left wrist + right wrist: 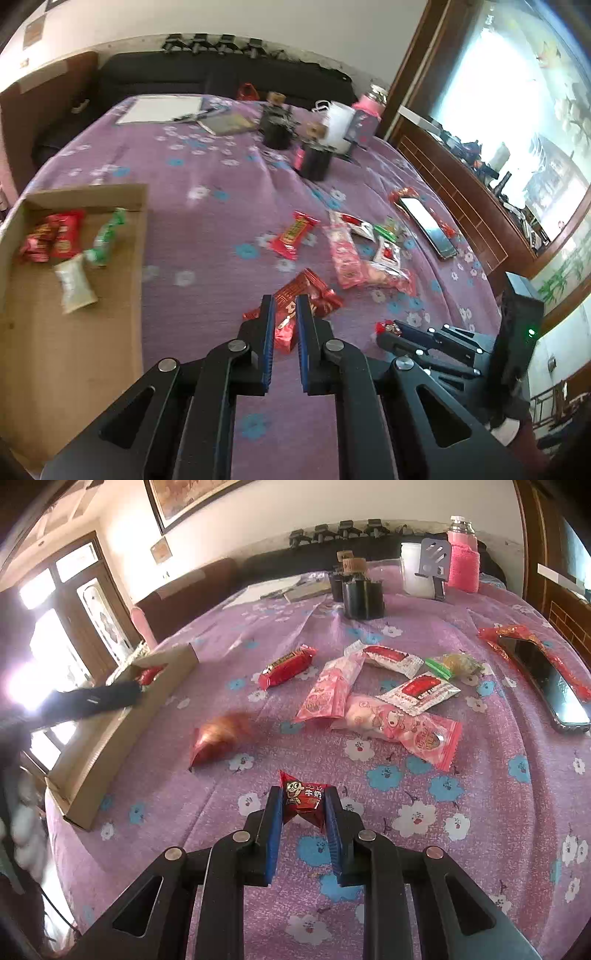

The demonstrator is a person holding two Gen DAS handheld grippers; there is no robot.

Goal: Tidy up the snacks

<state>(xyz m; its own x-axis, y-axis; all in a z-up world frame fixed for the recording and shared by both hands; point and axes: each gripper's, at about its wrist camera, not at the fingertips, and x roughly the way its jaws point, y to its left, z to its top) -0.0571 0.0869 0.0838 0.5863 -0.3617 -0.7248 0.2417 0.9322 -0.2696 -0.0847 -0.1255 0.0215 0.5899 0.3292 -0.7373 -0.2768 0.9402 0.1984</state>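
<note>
Over purple cloth (480, 775): left gripper (285, 306) jaws pinching red snack (291, 317); right gripper (303, 797) jaws pinching red candy (303, 799)

Snacks (397, 723), box (74, 332) on floral cloth (480, 794)
</note>
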